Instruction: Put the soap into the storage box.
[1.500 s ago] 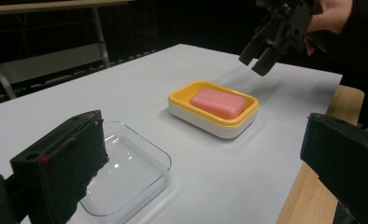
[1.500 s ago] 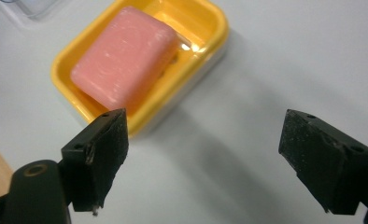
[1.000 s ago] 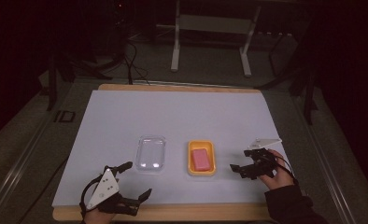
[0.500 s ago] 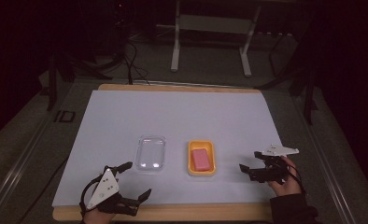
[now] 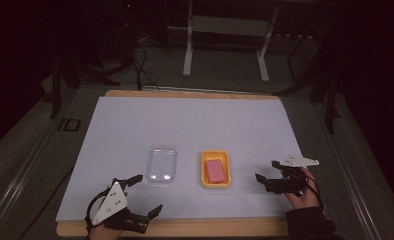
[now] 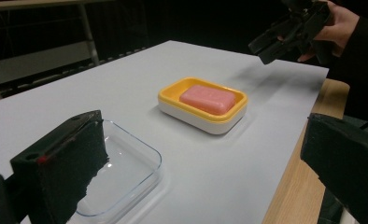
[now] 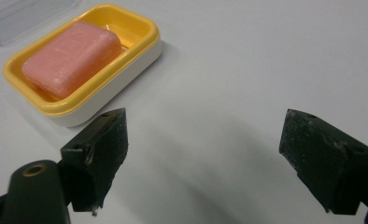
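Since a second ago the right gripper (image 5: 266, 171) has drawn back from beside the soap dish (image 5: 215, 169) toward the table's (image 5: 195, 120) right edge and dropped a little; the left gripper (image 5: 147, 195) has kept its place. Both pairs of jaws stand wide apart with nothing between them.

From the right gripper view, the dish (image 7: 86, 63) lies ahead and to the left of the jaws, just beyond the left jaw's tip, apart from it. Pink soap (image 7: 72, 56) rests flat inside the dish.

From the left gripper view, the clear lid (image 6: 119, 170) lies flat just ahead of the left jaw, partly hidden behind it. Farther ahead, between the two jaws' lines, sits the dish (image 6: 203, 105) with the soap (image 6: 206, 99), and beyond it the right gripper (image 6: 285, 39) hangs over the table.
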### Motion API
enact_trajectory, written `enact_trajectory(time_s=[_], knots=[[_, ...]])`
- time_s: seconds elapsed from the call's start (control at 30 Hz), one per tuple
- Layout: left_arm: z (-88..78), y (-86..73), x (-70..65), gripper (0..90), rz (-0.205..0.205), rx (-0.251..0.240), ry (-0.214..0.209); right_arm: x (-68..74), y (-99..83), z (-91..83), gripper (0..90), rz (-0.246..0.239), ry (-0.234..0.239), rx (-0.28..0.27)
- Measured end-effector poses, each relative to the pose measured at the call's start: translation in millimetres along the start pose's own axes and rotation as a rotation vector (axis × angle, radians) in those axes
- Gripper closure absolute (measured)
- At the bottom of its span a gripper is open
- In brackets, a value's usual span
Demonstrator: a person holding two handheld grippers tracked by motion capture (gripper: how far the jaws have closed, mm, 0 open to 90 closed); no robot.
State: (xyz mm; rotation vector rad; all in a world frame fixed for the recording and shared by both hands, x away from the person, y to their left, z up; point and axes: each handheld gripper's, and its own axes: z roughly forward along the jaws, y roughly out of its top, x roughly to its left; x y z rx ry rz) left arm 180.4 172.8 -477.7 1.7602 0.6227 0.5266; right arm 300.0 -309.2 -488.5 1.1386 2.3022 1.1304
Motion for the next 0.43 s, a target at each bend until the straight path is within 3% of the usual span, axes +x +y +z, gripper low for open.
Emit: enact_trajectory(time_s=[0.43], knots=[[1.3,-0.1,-0.1,0.7,0.002,0.006,-0.001,-0.8,-1.9,3.4,15.2,0.0,0.016,0.018]])
